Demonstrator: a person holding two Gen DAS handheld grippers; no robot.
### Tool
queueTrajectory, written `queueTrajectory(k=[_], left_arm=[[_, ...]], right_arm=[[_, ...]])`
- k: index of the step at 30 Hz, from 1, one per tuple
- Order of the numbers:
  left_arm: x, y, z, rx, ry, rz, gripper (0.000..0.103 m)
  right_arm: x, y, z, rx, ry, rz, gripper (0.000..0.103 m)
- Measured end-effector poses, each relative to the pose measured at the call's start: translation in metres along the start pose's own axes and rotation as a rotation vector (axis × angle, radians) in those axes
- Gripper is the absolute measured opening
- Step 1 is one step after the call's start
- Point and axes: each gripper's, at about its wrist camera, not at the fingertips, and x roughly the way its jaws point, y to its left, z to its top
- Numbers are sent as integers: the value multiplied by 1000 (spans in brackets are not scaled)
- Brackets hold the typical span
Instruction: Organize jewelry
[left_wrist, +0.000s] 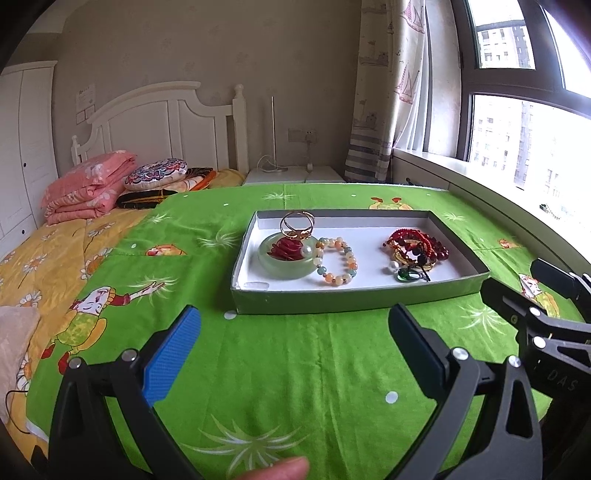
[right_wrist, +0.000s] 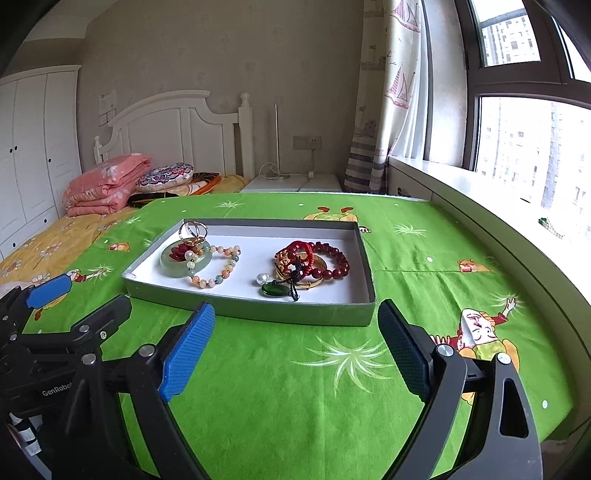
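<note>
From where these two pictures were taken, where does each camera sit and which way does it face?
Left wrist: on the left gripper, open, facing the jewelry tray ahead; a fingertip and the right gripper show.
Right wrist: on the right gripper, open, facing the tray slightly from the right; the left gripper shows at left.
Shared: tray, jade bangle, green cloth, headboard.

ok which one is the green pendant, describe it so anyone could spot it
On the green cloth sits a shallow grey box. In its right-hand heap of red beads, nearest the front wall, lies the green pendant: a flat dark-green glass oval on black cord, beside a single pearl.
</note>
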Motion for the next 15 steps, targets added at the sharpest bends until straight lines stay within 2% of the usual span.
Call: queueTrajectory(k=[15], left_arm=[[-5, -1, 3, -2, -7, -6, 98]], right_arm=[[-8, 0, 8, 2, -1, -5, 84]])
